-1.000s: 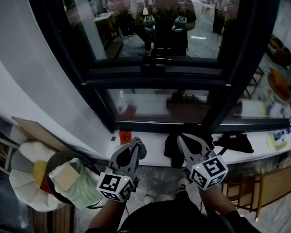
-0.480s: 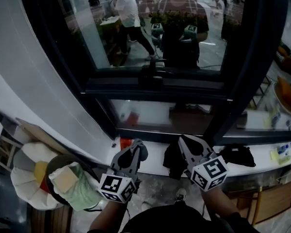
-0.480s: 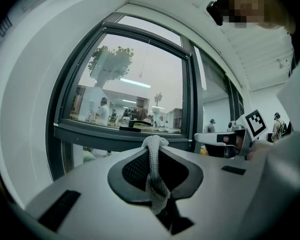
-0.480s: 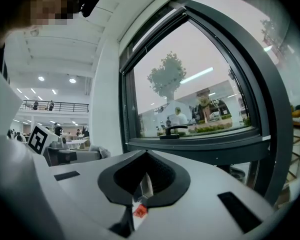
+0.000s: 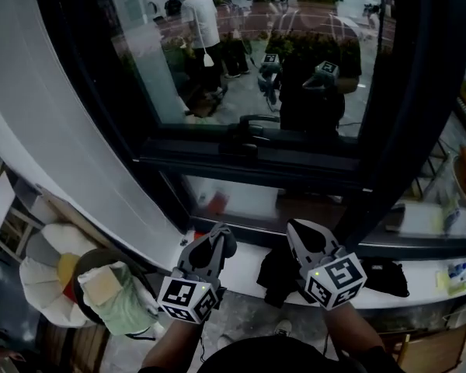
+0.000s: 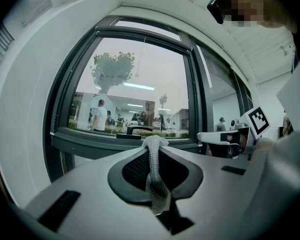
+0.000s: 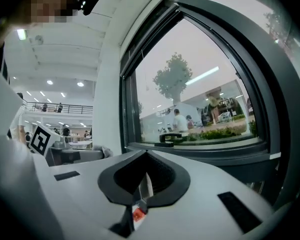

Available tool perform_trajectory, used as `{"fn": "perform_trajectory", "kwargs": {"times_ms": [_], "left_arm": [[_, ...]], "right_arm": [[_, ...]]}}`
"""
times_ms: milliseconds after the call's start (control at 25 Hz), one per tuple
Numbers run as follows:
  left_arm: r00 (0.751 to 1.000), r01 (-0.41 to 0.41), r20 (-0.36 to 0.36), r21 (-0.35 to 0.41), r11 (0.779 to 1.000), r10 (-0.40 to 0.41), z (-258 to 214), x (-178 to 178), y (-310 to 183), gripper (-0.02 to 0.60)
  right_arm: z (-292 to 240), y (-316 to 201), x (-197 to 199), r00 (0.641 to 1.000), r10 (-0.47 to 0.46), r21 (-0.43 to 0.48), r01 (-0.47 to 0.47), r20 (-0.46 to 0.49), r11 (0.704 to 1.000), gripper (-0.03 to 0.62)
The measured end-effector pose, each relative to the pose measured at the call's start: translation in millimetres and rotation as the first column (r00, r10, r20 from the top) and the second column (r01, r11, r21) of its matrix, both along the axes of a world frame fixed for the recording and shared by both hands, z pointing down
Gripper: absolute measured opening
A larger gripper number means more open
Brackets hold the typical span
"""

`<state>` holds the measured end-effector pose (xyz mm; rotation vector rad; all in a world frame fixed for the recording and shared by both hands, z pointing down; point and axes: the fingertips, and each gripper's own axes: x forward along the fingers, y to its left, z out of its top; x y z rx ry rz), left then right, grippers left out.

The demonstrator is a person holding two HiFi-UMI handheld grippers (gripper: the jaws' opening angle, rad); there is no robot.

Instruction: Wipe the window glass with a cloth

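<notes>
The window glass (image 5: pixel 248 61) fills the upper head view inside a dark frame, with a black handle (image 5: pixel 252 127) on the lower rail. My left gripper (image 5: pixel 220 236) is held low in front of the sill. It is shut on a pale grey knitted cloth (image 6: pixel 155 176), which runs up between its jaws (image 6: pixel 155 140). My right gripper (image 5: pixel 299 231) is beside it, jaws together (image 7: pixel 145 156) with nothing between them. Both point at the glass (image 6: pixel 135 99) from a short distance and touch nothing.
A white sill (image 5: pixel 245 261) runs under the window, with two black bundles (image 5: pixel 276 272) (image 5: pixel 387 275) and a small red thing (image 5: pixel 199 238) on it. Lower left stand a flower-shaped stool (image 5: pixel 39 274) and a green bag (image 5: pixel 118 303). People walk behind the glass.
The head view has tilted upward, so the window frame and handle sit lower in the picture. Both grippers have risen slightly with it and keep the same spacing and closure.
</notes>
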<state>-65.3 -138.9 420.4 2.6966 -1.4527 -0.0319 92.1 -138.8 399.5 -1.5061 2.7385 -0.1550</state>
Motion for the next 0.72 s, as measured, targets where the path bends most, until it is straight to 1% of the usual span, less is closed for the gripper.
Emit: {"fn": "perform_trajectory", "kwargs": {"times_ms": [240,360,560,720], "left_arm": [[0.998,0.067,-0.007,0.046,0.997,-0.066,-20,13,-17,0.037],[0.996,0.088,-0.019,0.049,0.995,-0.087,-29,8,-27,0.037],[0.993,0.118,-0.011,0.066,0.991,-0.117,-41,5,-42,0.037],[0.993,0.119,-0.015,0.080,0.990,-0.118,-51,-5,-65,0.037]], "right_arm": [[-17,-18,22,0.999,-0.043,0.036,0.043,-0.022,0.998,0.026],[-27,-28,22,0.998,-0.055,0.048,0.056,-0.022,0.997,0.027],[-37,-38,26,0.998,-0.061,0.060,0.061,0.001,0.996,0.027],[-45,-51,20,0.999,-0.054,0.076,0.053,0.001,0.996,0.026]]}}
